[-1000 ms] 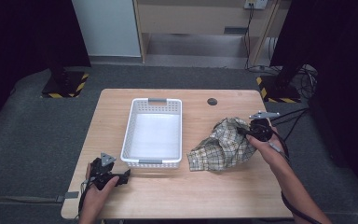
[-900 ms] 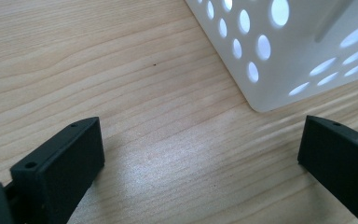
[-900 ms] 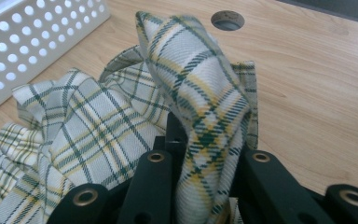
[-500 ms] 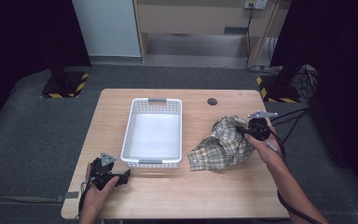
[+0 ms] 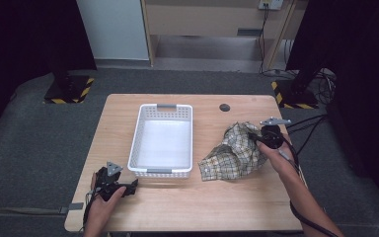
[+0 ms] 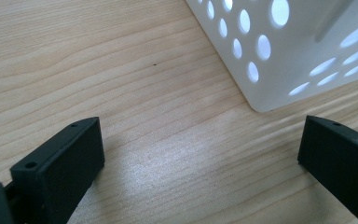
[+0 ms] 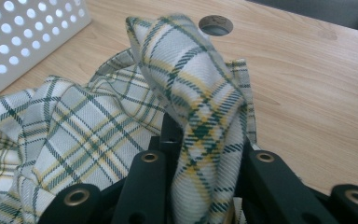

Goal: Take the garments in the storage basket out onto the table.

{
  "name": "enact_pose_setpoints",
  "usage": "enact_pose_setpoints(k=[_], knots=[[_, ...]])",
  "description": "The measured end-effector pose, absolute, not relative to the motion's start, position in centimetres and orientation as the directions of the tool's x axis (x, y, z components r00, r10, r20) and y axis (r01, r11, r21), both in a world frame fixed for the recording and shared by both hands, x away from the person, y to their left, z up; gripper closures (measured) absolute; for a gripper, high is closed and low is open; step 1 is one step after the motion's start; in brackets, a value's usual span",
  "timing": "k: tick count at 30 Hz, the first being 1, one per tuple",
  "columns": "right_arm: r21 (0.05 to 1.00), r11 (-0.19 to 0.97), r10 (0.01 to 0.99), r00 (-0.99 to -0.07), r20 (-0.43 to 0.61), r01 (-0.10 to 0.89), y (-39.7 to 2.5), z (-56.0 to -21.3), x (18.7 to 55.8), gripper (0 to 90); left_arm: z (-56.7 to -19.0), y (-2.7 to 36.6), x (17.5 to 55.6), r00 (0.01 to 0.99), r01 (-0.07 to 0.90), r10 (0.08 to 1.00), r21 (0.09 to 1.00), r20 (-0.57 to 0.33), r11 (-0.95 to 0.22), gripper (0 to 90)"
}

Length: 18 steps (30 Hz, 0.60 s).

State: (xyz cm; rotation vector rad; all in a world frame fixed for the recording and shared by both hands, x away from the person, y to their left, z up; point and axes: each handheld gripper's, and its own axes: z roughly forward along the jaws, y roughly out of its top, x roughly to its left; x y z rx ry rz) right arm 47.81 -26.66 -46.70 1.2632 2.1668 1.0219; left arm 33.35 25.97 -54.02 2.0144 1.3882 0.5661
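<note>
Pinching plaid cloth (image 7: 200,121) w/ right gripper (image 7: 205,186); left gripper (image 6: 196,163) open.

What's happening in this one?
A person works at a wooden table with a gripper in each hand. The right gripper has its fingers shut on a fold of a plaid cloth lying right of a white basket. The left gripper rests open on the table near the basket's front corner.

— Has anything moved?
— The right gripper (image 5: 254,138) has drifted slightly toward the person's side, its jaws pinching a fold of the plaid cloth (image 5: 232,153).
— And the cloth?
— Its pinched edge has followed the right gripper, and the folds by the jaws have bunched a little differently.
</note>
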Motion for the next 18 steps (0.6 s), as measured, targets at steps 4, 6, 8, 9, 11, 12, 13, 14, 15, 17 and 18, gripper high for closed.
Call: enact_pose_setpoints(k=[4,6,8,9,11,12,13,14,15,17,18], knots=[[0.771,0.312,0.874,-0.485,-0.004,0.555,-26.72,-46.81,48.07,74.5,-54.02,25.98,33.35,0.356,0.669,0.935,0.698,0.001,-0.255,0.0],[0.771,0.313,0.875,-0.483,-0.008,0.554,-26.75,-46.88,48.15,73.5,-54.02,25.98,33.36,0.356,0.669,0.935,0.698,0.001,-0.255,0.0],[0.772,0.317,0.876,-0.482,-0.015,0.551,-26.79,-46.97,48.22,71.8,-54.02,25.98,33.36,0.356,0.669,0.935,0.698,0.001,-0.255,0.0],[0.773,0.316,0.877,-0.480,-0.016,0.551,-26.81,-47.01,48.24,70.9,-54.02,25.97,33.36,0.356,0.669,0.935,0.698,0.001,-0.255,0.0],[0.774,0.316,0.877,-0.479,-0.018,0.549,-26.82,-47.11,48.23,68.6,-54.02,25.98,33.36,0.356,0.669,0.935,0.698,0.001,-0.255,0.0],[0.774,0.319,0.878,-0.479,-0.024,0.547,-26.85,-47.14,48.24,66.7,-54.01,25.98,33.36,0.356,0.669,0.935,0.698,0.001,-0.255,0.0],[0.775,0.317,0.881,-0.473,-0.026,0.547,-26.88,-47.17,48.24,64.5,-54.02,25.98,33.36,0.356,0.669,0.935,0.698,0.001,-0.255,0.0],[0.776,0.315,0.882,-0.471,-0.027,0.546,-26.94,-47.19,48.26,63.0,-54.02,25.97,33.36,0.356,0.669,0.935,0.698,0.001,-0.255,0.0],[0.777,0.315,0.883,-0.469,-0.029,0.545,-26.98,-47.20,48.28,61.5,-54.02,25.98,33.36,0.356,0.669,0.935,0.698,0.001,-0.255,0.0],[0.779,0.314,0.884,-0.466,-0.032,0.543,-27.02,-47.23,48.30,56.4,-54.02,25.98,33.36,0.356,0.669,0.935,0.698,0.001,-0.255,0.0],[0.779,0.312,0.886,-0.462,-0.033,0.543,-27.05,-47.24,48.30,54.3,-54.02,25.98,33.36,0.356,0.669,0.935,0.698,0.001,-0.255,0.0]])
